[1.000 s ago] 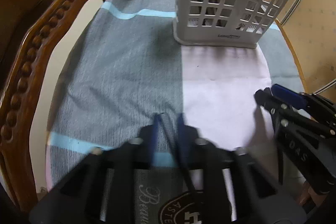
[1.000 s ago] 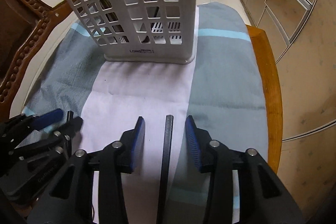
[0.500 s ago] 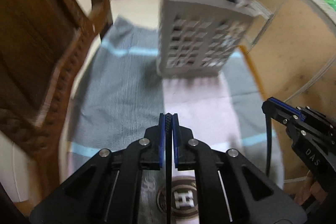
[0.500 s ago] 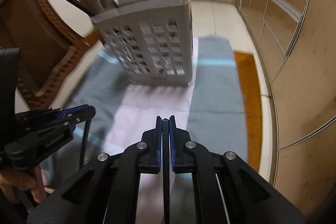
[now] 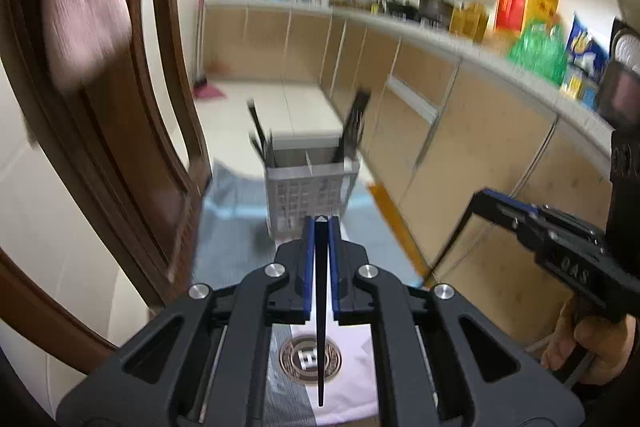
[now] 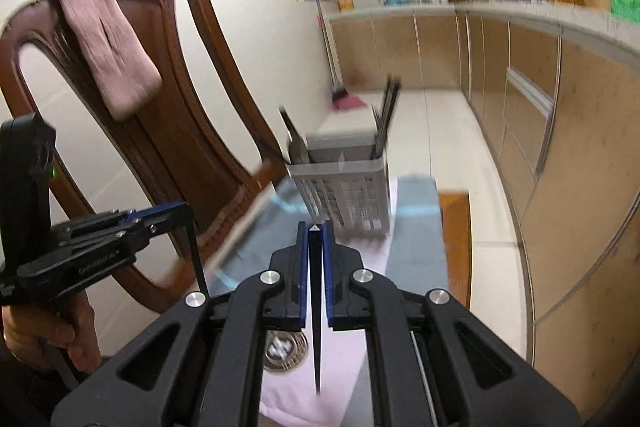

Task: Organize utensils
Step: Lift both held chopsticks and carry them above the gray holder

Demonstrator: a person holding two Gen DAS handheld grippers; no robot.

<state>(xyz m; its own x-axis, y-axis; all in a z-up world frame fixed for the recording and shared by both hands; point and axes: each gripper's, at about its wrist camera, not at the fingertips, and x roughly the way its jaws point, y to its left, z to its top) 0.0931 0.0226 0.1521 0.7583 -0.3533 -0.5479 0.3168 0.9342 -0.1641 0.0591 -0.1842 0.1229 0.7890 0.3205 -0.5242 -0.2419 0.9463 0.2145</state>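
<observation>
Above the cloth-covered table [image 5: 224,239], both tools now ride high. The left gripper [image 5: 319,227] pinches one black chopstick [image 5: 320,327]; the right gripper [image 6: 315,231] pinches a second chopstick [image 6: 316,323], its jaws having been spread a second ago. Both sticks have left the cloth. The utensil basket [image 6: 348,199] stands ahead, already holding cutlery. Judgement: pickup complete; carrying to the basket remains.
</observation>
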